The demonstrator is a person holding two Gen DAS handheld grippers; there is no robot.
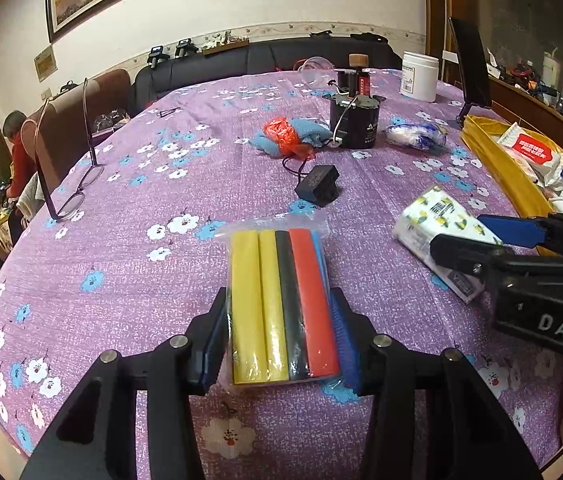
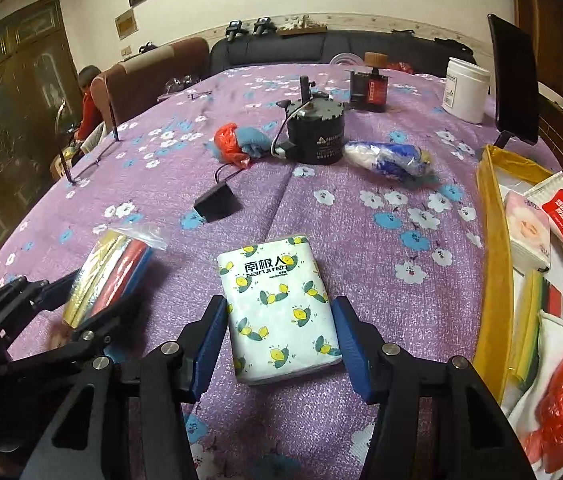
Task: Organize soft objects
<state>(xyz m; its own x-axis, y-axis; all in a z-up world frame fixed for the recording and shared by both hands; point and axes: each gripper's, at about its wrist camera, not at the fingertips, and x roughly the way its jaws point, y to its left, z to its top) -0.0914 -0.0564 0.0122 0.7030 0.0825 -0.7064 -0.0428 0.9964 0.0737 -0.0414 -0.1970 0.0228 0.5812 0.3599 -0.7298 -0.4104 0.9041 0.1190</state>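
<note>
along the near edge of the desk (image 1: 121, 264), on its purple flowered cloth, both grippers were down over soft things at once. the left gripper (image 1: 281, 344) stood partly closed around a clear bag of foam tubes (image 1: 281, 304), yellow, black, red and blue, with its blue pads pressed against the bag's two long sides; the bag looked held, though it lay flat on the cloth and had not been lifted. just beside it toward the right edge, the right gripper (image 2: 279, 344) straddled a tissue pack (image 2: 277, 312) printed with lemons. its jaws stood about half open with the pack between them, the left pad touching or nearly touching the wrap and a thin strip of cloth showing at the right pad, so no firm grip was visible there.

against the right edge sat a yellow bin (image 2: 489, 240), and it already held several soft things: other tissue packs, a red plastic bag, folded cloths. that part of the sorting seemed done. left on the desk, toward the middle, were a red bag lying on a blue cloth (image 2: 237, 140) and a blue and white bundle (image 2: 385, 158), one on each side of a black motor (image 2: 315, 136) that was hard and probably not part of the job. by my judgement the task was past halfway, with the bag of tubes and the tissue pack next for the bin and the two pieces beside the motor to follow.
</note>
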